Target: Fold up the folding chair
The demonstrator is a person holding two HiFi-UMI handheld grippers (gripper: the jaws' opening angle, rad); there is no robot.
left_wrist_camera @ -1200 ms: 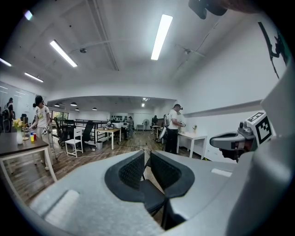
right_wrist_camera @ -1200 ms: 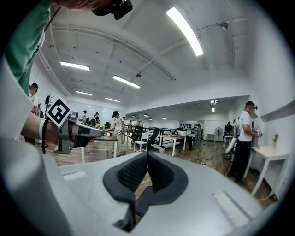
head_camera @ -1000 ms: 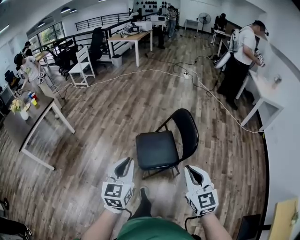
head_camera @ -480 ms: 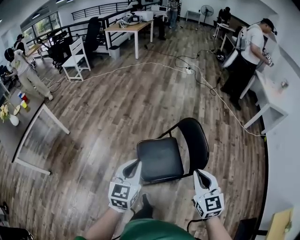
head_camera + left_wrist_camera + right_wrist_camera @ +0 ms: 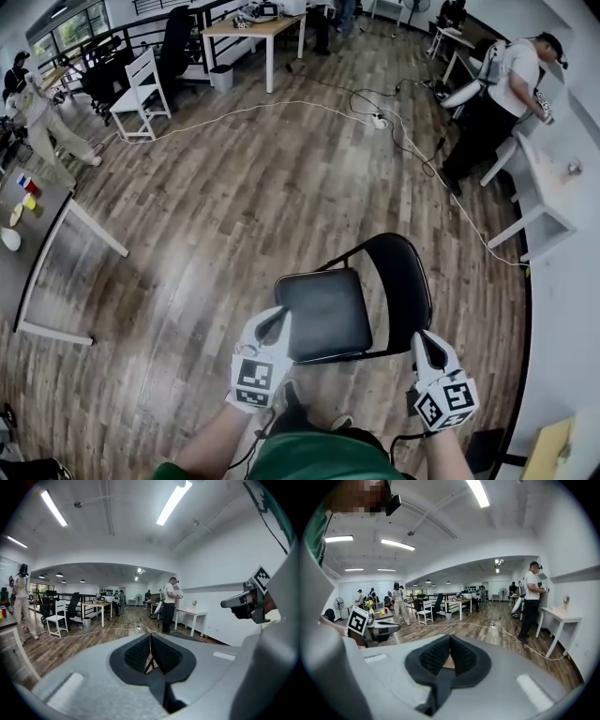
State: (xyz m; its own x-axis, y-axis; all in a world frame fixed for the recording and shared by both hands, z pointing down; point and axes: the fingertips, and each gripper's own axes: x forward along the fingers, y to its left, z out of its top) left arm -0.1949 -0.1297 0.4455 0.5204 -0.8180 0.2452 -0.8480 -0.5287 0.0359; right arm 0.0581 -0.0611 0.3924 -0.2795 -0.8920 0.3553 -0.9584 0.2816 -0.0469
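Observation:
The folding chair stands unfolded on the wood floor, with a black padded seat [image 5: 323,314] and a black backrest [image 5: 405,277] on a thin black frame. In the head view my left gripper [image 5: 277,321] is shut, and its tips are at the seat's near left corner; whether they touch it I cannot tell. My right gripper [image 5: 419,337] is also shut and empty, just off the near right side of the backrest. In both gripper views the dark pads [image 5: 151,654] [image 5: 449,657] meet with nothing between them.
A white table [image 5: 58,220] stands at the left. A white cable [image 5: 281,108] runs across the floor beyond the chair. A person [image 5: 502,89] stands at a white desk [image 5: 553,187] on the right. A white chair [image 5: 131,89] and a wooden table [image 5: 253,28] are far back.
Both grippers have moved forward and now flank the chair's near edge. The chair fills more of the head view and sits lower in it.

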